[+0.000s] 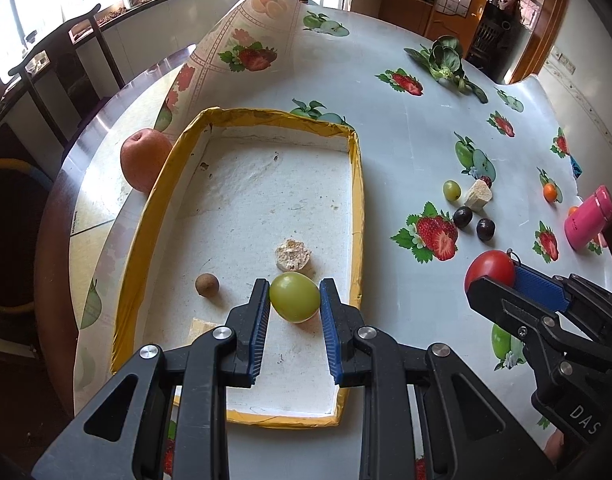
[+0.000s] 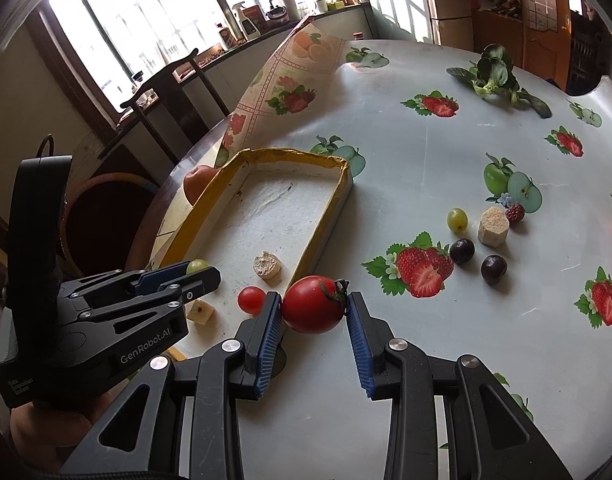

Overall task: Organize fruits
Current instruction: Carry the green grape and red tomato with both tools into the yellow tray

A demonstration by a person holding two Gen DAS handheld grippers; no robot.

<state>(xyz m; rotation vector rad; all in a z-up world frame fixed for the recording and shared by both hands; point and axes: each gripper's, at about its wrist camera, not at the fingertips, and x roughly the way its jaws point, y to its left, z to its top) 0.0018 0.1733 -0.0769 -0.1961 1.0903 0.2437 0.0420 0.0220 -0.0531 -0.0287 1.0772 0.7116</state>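
Left claw [image 1: 294, 300] grips green grape [image 1: 294, 297] inside tray [image 1: 355, 184] (near rim); right claw [image 2: 314, 312] grips tomato [image 2: 311, 305].

Black grippers, ribbed blue fingers [image 1: 261, 320]

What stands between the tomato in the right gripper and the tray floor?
Only the tray's yellow-taped near wall. The tomato sits between the right gripper's pads just outside that wall. Beyond it lie a cherry tomato and a beige chunk.
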